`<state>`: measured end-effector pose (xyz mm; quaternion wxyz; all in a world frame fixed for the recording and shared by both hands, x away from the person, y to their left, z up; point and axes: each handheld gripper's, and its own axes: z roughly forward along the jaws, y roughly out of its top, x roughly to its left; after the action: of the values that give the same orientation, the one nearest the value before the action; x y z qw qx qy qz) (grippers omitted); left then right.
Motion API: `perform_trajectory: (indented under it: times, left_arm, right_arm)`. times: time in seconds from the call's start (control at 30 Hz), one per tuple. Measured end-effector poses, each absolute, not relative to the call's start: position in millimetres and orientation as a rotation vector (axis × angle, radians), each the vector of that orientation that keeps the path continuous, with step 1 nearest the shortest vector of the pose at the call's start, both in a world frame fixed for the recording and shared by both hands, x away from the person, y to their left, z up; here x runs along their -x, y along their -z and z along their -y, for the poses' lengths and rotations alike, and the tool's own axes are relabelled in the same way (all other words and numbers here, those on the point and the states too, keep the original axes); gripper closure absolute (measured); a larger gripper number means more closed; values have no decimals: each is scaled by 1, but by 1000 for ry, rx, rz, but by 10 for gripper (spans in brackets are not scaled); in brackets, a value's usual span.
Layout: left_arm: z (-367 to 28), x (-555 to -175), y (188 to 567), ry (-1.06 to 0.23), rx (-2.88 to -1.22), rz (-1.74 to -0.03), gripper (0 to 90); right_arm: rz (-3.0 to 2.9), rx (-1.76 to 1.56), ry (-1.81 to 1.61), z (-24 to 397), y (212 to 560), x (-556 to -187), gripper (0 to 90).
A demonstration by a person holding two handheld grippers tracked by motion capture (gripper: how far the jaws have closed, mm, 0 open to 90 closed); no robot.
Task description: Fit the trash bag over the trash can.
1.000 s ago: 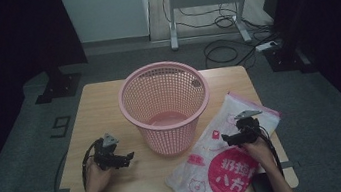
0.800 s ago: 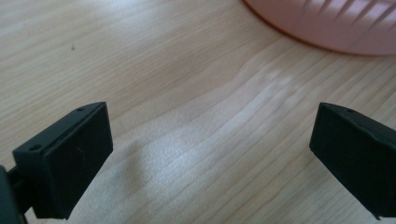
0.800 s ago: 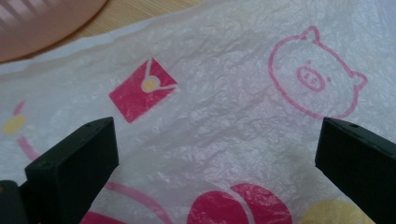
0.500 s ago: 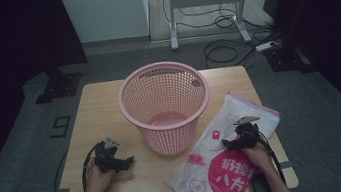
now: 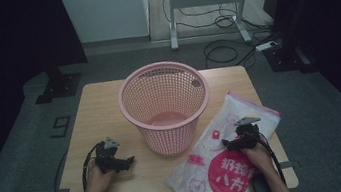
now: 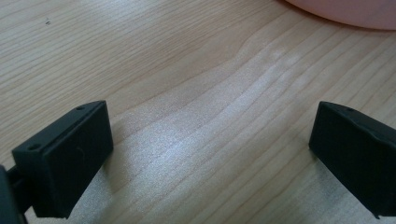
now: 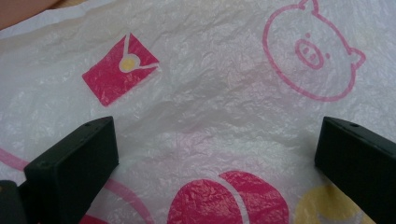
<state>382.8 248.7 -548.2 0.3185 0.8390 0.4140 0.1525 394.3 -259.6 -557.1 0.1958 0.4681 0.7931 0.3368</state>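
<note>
Hovering my right gripper (image 5: 229, 141) low over the plastic bag (image 5: 227, 156), fingers (image 7: 70, 168) spread wide, nothing between them. In the right gripper view, crinkled white film sits directly under the fingers: red envelope print (image 7: 120, 68) up left, pink pig outline (image 7: 310, 58) up right, red round shape (image 7: 229, 198) between the fingers near the bottom edge.

Left gripper (image 5: 126, 161) likewise spread wide and empty, over bare wood-grain desk (image 6: 196, 107), with the pink basket (image 5: 165, 107) base just ahead at top right of the left gripper view.

Key relation: bag is straight below the right fingers, so right hand (image 5: 257, 157) is the near one by far. Left hand (image 5: 97, 179) is well apart, on the other side of the basket. Bag lies flat at the desk's right front, long axis running diagonally from the near edge up toward the far right corner; its near end overhangs the desk edge. Basket stands upright mid-desk, just beside the bag's left edge.

Materials: bag is thin, wrinkly, slippery-looking film, lying flat, so I judge a pinch needs a raised fold. Basket is rigid lattice plastic, round, tapering to the base, open top, looks empty.
</note>
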Motion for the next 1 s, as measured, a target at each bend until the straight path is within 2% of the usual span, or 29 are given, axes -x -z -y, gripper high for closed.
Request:
perform_trajectory:
  times: [0.27,0.6,1.0]
  left_arm:
    - [-248,-383,548,-401,-2206,-1090,0]
    - [-248,-383,548,-403,-2208,-1093,0]
    - [-247,-383,548,-404,-2208,-1093,0]
  right_arm:
    - [-2279,-1265,-907,251,542,-393,0]
    - [-2546,-1079,-925,206,517,-364,0]
    - [-2675,-1048,-748,179,538,-344,0]
